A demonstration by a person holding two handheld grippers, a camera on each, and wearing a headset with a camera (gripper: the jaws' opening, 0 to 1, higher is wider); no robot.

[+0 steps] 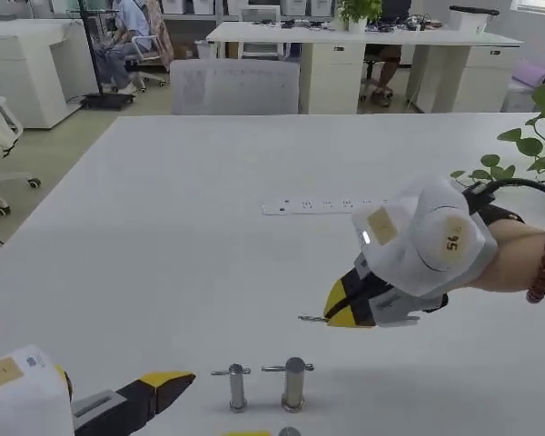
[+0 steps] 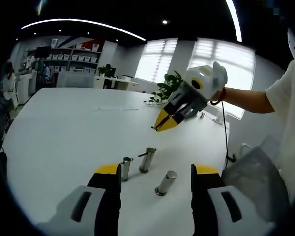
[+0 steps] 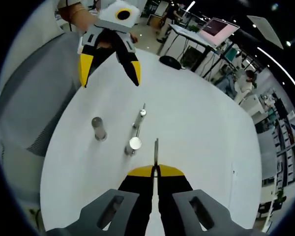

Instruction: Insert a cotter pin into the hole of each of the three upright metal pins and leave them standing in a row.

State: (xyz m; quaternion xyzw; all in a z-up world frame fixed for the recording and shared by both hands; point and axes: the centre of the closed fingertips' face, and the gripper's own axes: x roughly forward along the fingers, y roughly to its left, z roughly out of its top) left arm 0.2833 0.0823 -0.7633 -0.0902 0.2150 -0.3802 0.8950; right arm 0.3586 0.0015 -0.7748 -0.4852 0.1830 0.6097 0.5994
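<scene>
Three upright metal pins stand near the table's front edge. Two of them (image 1: 237,386) (image 1: 293,381) each carry a cotter pin through the top. The third (image 1: 289,432) is cut off by the bottom edge; in the right gripper view the third pin (image 3: 99,129) looks bare. My right gripper (image 1: 329,313) hovers above and right of the row, shut on a thin cotter pin (image 1: 311,319), and the cotter pin (image 3: 156,150) pokes out past the yellow tips. My left gripper (image 1: 177,380) sits low at the left, open, with the pins just ahead of its jaws (image 2: 157,171).
A white power strip (image 1: 322,205) lies across the middle of the table. A leafy plant (image 1: 527,150) stands at the right edge, and a grey chair (image 1: 234,86) at the far edge. Beyond are desks and a seated person.
</scene>
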